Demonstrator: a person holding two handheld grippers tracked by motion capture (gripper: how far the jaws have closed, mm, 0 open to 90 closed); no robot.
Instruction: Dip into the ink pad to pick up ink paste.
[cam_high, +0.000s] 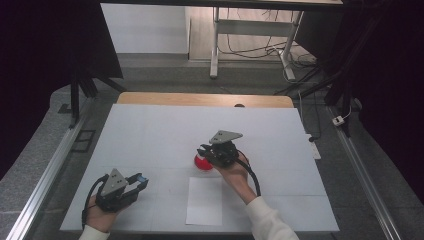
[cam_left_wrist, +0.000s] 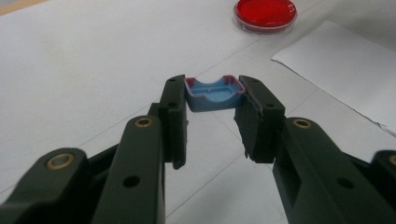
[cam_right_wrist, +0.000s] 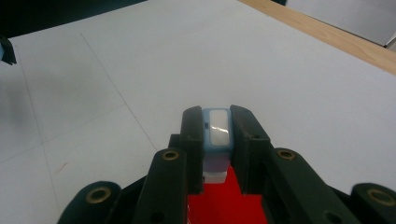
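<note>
Left gripper (cam_left_wrist: 212, 100) pinches a small blue cap (cam_left_wrist: 214, 93) between its jaw tips; the cap's hollow side faces up, with reddish traces along its rim. In the high view this left gripper (cam_high: 141, 180) sits near the front left of the white table (cam_high: 150, 135), well apart from the other. Right gripper (cam_right_wrist: 218, 128) is clamped on a small pale-blue stamp body (cam_right_wrist: 217, 133), with a whitish glossy face on top; the body hangs directly over red, seen between the jaws. In the high view the right gripper (cam_high: 206, 151) is over the red ink dish (cam_high: 201, 162), near table centre. A white paper sheet (cam_high: 204, 200) lies just in front of the dish, flat on the table. Whether the stamp body touches the red surface cannot be told
</note>
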